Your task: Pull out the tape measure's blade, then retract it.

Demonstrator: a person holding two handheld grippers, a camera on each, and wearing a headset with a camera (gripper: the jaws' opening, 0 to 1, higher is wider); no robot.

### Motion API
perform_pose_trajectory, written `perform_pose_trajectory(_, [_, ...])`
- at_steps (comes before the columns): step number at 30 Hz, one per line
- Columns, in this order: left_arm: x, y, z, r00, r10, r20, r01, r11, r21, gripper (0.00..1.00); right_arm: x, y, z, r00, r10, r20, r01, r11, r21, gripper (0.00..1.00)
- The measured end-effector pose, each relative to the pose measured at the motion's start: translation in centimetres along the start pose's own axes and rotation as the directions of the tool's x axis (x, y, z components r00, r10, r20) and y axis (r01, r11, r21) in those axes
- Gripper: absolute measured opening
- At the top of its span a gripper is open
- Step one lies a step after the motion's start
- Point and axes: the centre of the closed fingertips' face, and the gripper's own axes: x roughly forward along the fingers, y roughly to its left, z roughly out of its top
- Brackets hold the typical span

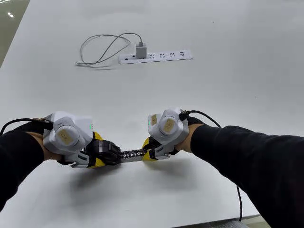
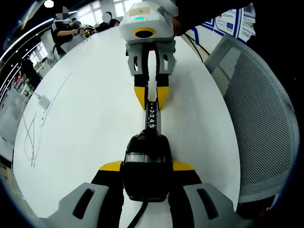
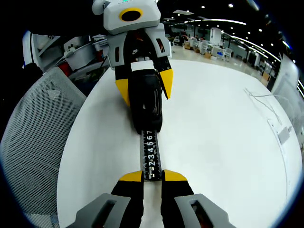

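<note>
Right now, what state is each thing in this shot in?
Left gripper: shut on the tape measure.
Right gripper: shut on the blade near its end.
Blade: partly pulled out, straight between the grippers.
Charger: plugged into the power strip.
Cable: lying in loose loops.

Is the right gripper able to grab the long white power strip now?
Probably not yet: the right gripper is shut on the black tape measure's numbered blade. The long white power strip lies farther across the white table, with nothing between.
</note>
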Motion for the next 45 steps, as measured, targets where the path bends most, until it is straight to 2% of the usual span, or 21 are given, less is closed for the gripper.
perform_pose_trajectory(9, [0.0,0.1,0.0,0.9999,0.007,0.010,-0.007,1.000,-0.005,0.31,-0.3,-0.1,-0.4,1.0000,-0.004,0.001,0.004,1.000,0.003,0.09])
perform_pose_trajectory(33, [0.1,0.1,0.0,0.9998,0.006,-0.018,-0.006,1.000,0.004,0.31,-0.9,0.1,-1.1,1.0000,-0.006,0.005,0.006,1.000,0.022,0.09])
perform_pose_trajectory(45, [0.2,0.3,-0.2,0.9998,0.008,-0.016,-0.007,1.000,0.005,0.31,-1.3,0.0,-1.6,1.0000,-0.004,0.000,0.004,0.999,0.037,0.09])
